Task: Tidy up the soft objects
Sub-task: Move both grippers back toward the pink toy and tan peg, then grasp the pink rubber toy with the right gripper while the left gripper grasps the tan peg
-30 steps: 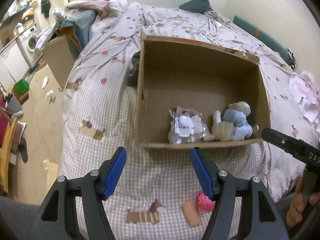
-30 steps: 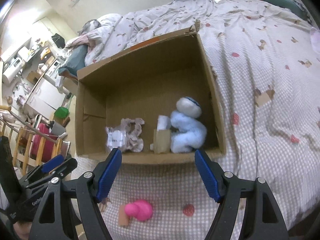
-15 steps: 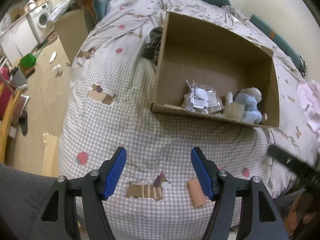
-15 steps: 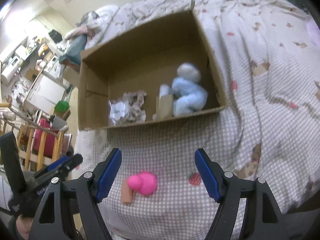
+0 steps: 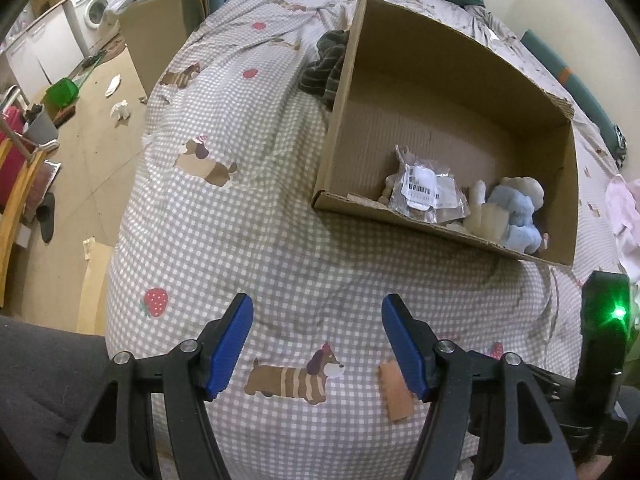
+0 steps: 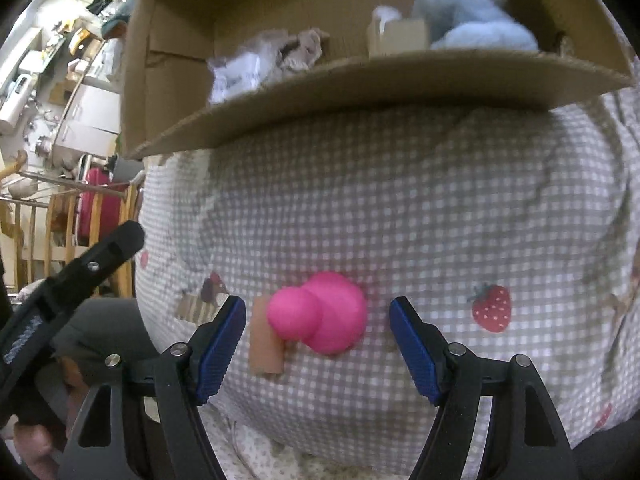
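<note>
A pink soft toy [image 6: 320, 312] lies on the checked bedspread just ahead of my right gripper [image 6: 318, 320], which is open with its jaws on either side of the toy, not touching. A tan strip [image 6: 265, 340] lies beside the toy; it also shows in the left wrist view [image 5: 394, 390]. My left gripper [image 5: 316, 328] is open and empty over the bedspread. The cardboard box [image 5: 344, 120] holds a blue plush [image 5: 516, 212], a bagged item [image 5: 424, 192] and a small beige piece [image 5: 486, 220]. The box's front wall [image 6: 360, 92] fills the top of the right wrist view.
A dark striped cloth [image 5: 326, 66] lies against the box's left side. The bed edge drops to a cluttered floor [image 5: 92, 120] at left. Pink clothing [image 5: 624, 208] lies at far right. The right gripper's body with a green light [image 5: 604, 320] is beside my left gripper.
Both grippers pulled back from the box toward the bed's near edge. The right gripper dropped lower and closer, so the pink toy now sits between its open jaws.
</note>
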Action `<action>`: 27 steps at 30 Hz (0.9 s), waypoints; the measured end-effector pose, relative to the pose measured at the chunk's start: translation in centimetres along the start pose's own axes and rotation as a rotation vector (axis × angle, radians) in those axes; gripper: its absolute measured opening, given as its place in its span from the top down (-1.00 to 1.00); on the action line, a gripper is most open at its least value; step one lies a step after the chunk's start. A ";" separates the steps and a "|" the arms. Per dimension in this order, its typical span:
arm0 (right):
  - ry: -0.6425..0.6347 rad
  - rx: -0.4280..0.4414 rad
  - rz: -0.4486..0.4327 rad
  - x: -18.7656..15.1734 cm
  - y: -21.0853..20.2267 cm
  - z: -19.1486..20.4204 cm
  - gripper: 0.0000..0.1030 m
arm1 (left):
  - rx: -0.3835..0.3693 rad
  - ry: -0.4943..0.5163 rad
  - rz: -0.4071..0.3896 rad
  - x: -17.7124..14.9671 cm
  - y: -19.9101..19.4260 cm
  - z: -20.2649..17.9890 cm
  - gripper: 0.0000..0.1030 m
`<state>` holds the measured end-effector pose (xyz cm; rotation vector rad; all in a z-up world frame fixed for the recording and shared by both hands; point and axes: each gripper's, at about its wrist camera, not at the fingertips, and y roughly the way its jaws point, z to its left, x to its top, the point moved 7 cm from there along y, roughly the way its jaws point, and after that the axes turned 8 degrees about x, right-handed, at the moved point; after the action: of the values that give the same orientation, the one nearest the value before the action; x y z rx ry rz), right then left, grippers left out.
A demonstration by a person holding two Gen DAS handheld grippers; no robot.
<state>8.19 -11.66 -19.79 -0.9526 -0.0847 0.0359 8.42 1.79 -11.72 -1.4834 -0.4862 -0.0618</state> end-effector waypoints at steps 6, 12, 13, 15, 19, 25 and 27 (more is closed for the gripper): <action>-0.009 -0.004 0.054 -0.5 1.2 0.2 -0.10 | 0.003 0.005 0.018 -0.2 0.6 -0.2 -0.24; -0.035 -0.032 -0.034 0.1 -1.3 0.4 -0.09 | -0.023 0.046 0.060 -1.5 1.5 -1.5 -0.24; -0.024 -0.039 -0.063 0.4 -2.1 0.1 -0.09 | -0.037 0.074 0.085 -2.1 1.8 -2.2 -0.24; 0.005 -0.050 -0.119 0.9 -3.7 -1.1 -0.09 | -0.071 0.127 0.133 -3.3 2.5 -3.7 -0.24; 0.065 -0.051 -0.196 1.3 -6.3 -3.0 -0.09 | -0.147 0.178 0.228 -5.6 3.9 -6.3 -0.17; 0.114 -0.043 -0.239 0.7 -8.3 -4.7 -0.09 | -0.121 0.236 0.257 -6.6 5.0 -7.5 0.11; 0.114 -0.040 -0.241 0.8 -8.6 -4.9 -0.09 | -0.100 0.254 0.260 -6.7 5.4 -7.6 0.51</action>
<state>9.32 -20.58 -15.51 -0.9773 -0.0947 -0.2436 6.22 -6.62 -19.21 -1.5991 -0.0846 -0.0692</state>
